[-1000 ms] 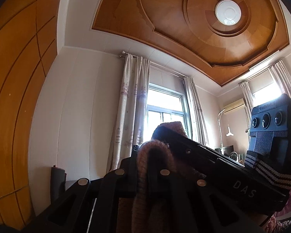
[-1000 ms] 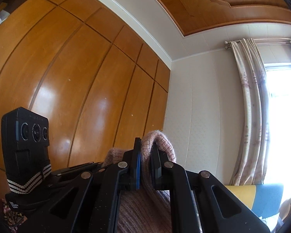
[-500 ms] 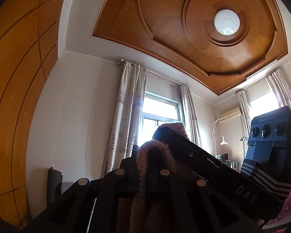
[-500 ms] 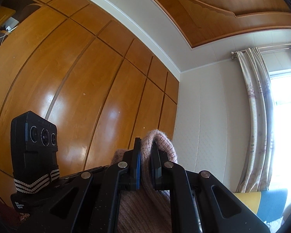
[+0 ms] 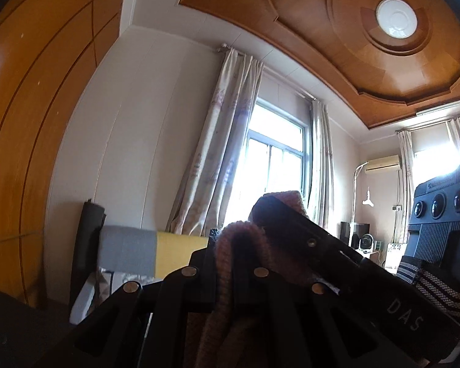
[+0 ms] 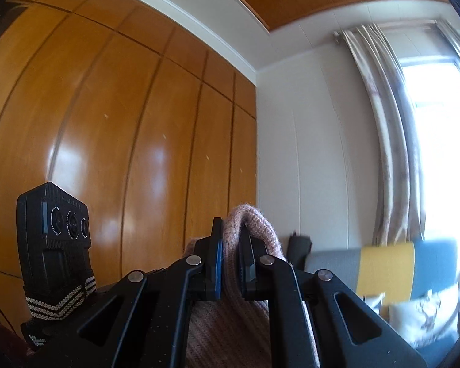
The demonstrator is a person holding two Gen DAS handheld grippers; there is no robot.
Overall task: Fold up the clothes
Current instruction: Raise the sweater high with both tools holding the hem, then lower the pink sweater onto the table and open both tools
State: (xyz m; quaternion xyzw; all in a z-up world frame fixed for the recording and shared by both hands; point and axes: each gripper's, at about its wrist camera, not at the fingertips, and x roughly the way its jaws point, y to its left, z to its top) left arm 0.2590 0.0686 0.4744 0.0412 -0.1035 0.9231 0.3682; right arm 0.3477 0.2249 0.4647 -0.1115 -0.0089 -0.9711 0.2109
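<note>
both grippers, left gripper [image 5: 230, 245] and right gripper [image 6: 230, 245], are clamped on the pink knit sweater [image 6: 254, 224]; lower them evenly, keeping the held edge taut between them.

a grey, yellow and blue banded headboard [image 6: 386, 263] stands against the far wall under the curtains. below it lies a pale bed surface [image 6: 426, 322] with a patterned white pillow [image 6: 414, 312] on it.
</note>
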